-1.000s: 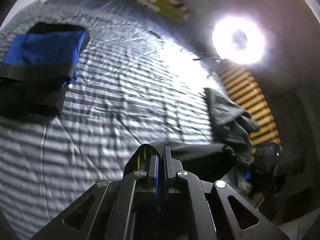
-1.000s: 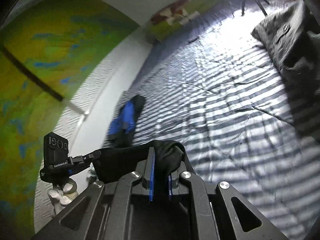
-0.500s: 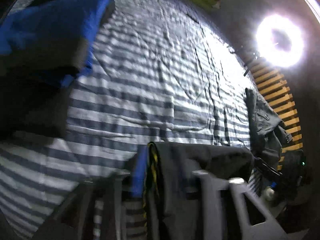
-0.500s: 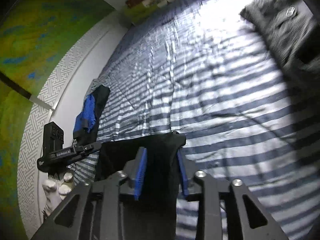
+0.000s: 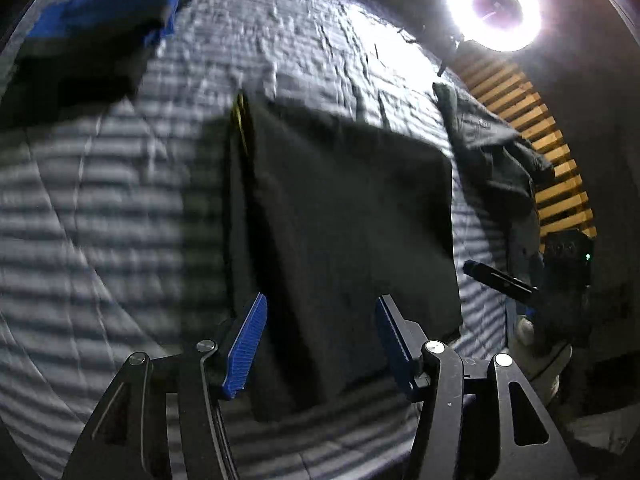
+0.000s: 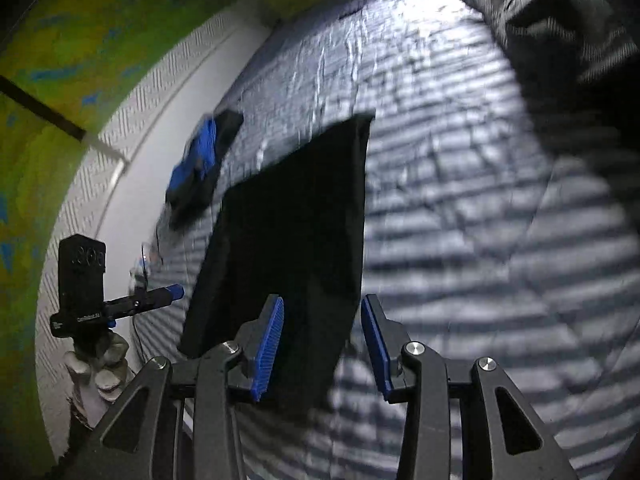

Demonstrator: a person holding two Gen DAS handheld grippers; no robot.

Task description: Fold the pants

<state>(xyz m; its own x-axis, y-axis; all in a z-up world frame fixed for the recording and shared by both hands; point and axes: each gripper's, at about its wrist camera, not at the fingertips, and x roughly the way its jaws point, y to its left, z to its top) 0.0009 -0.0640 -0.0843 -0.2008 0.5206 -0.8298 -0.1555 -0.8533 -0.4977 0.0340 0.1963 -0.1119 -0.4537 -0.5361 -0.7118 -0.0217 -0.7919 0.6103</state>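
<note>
The left gripper (image 5: 318,340) is spread wide, its blue ribbed pads (image 5: 245,350) apart with nothing between them. The right gripper (image 6: 322,346) is likewise released, its blue pads (image 6: 267,354) well apart. A second ago both were clenched on a bunched edge of black cloth; half a second ago they were half parted with the cloth slipping free.

Just ahead of both grippers, the folded black pants (image 5: 344,216) lie flat on the striped bedsheet (image 5: 100,208) as a dark rectangle, with a thin yellow trim (image 5: 241,120) showing along the left edge in the left wrist view. In the right wrist view the same pants (image 6: 292,232) reach away from the fingers toward the middle of the bed (image 6: 480,208).

There are no containers in sight (only the bed serves as a surface). Farther off, near the white wall, a folded pile of blue and black clothes (image 5: 104,40) sits on the sheet, well apart from the pants. A crumpled dark grey garment (image 5: 492,160) lies at the opposite side of the bed, near wooden slats (image 5: 548,148). A ring light (image 5: 496,6) glares above it. In the right wrist view, a gloved hand (image 6: 98,372) holds the other gripper's handle beside the bed edge.
</note>
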